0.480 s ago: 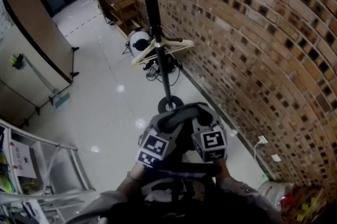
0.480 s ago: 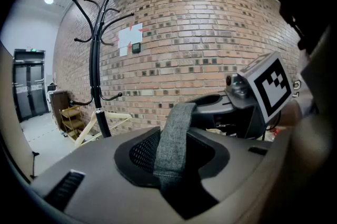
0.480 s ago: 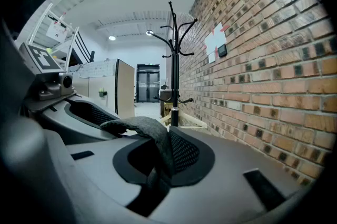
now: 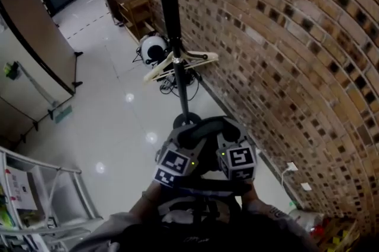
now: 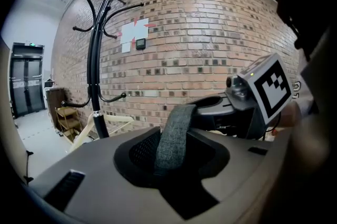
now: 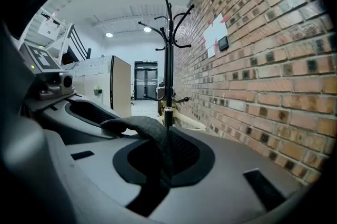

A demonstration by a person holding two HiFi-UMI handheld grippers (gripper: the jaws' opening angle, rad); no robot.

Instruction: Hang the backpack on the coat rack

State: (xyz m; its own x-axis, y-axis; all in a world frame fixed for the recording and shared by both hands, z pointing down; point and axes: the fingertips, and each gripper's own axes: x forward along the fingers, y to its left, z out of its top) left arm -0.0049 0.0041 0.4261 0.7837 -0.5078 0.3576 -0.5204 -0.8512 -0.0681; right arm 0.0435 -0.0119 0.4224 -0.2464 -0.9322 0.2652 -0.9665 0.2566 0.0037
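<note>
Beside brick wall (image 4: 284, 67): coat rack (image 4: 173, 26), hanger (image 4: 155, 70) on it | left tool (image 5: 169, 162), right tool (image 6: 158, 165) grip backpack strap (image 4: 204, 125)

The scene is viewed steeply downward from the head, the coat rack (image 4: 172, 20) at twelve o'clock. Each gripper view is taken close along its jaws (nearly level); rack and brick wall (image 4: 284, 55) are shared by all.

The strap (image 5: 176, 133) is grey woven cloth, matt and slightly coarse. The rack (image 4: 170, 14) looks like black metal, smooth with a faint sheen. The hanger (image 4: 155, 70) is pale bare wood. The wall (image 4: 284, 55) is rough, matt brick. The floor (image 4: 112, 126) is glossy tile that mirrors the lamps.
</note>
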